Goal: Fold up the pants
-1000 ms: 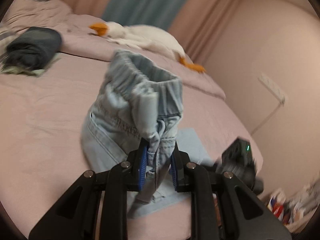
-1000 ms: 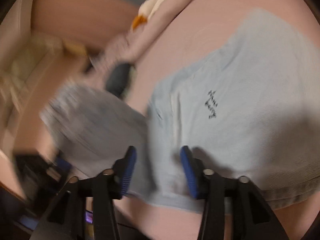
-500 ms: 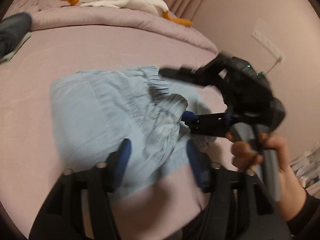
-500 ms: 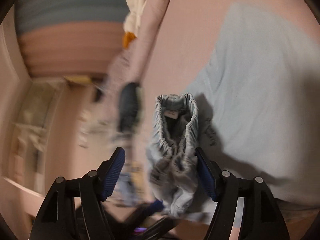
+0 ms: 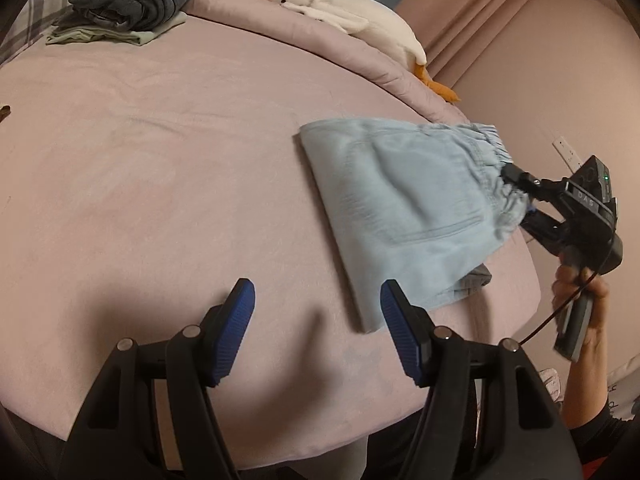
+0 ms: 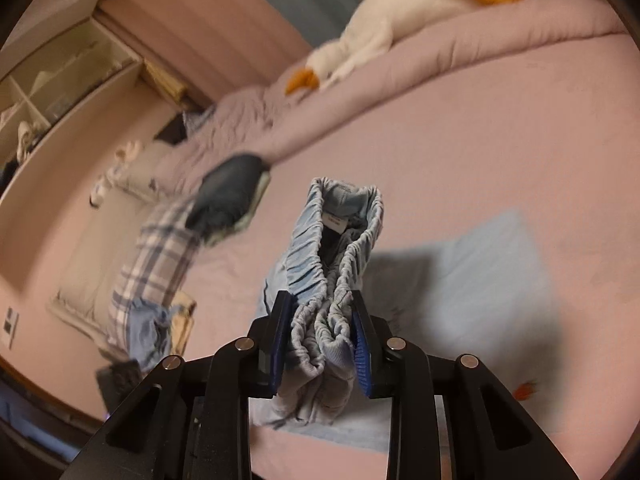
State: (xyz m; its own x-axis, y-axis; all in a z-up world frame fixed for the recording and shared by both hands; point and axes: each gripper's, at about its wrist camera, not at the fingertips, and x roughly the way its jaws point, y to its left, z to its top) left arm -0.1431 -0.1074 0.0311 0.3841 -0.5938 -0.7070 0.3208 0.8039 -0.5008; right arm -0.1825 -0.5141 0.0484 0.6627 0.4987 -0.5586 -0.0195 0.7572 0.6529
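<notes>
pants [image 5: 404, 208] on bed [image 5: 160, 152]; right tool [image 6: 320, 336] just closed, clamping waistband; left tool [image 5: 316, 328] apart, empty

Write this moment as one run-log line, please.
left gripper: open, empty | right gripper: clamped on pants waistband | bed: pants partly folded

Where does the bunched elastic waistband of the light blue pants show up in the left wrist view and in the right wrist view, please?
Left wrist view: the waistband is at right of centre, pinched by the right gripper.
Right wrist view: the waistband stands at centre, rising from between the blue pads.
Shared landmark: the white plush goose along the bed's far edge.
</notes>
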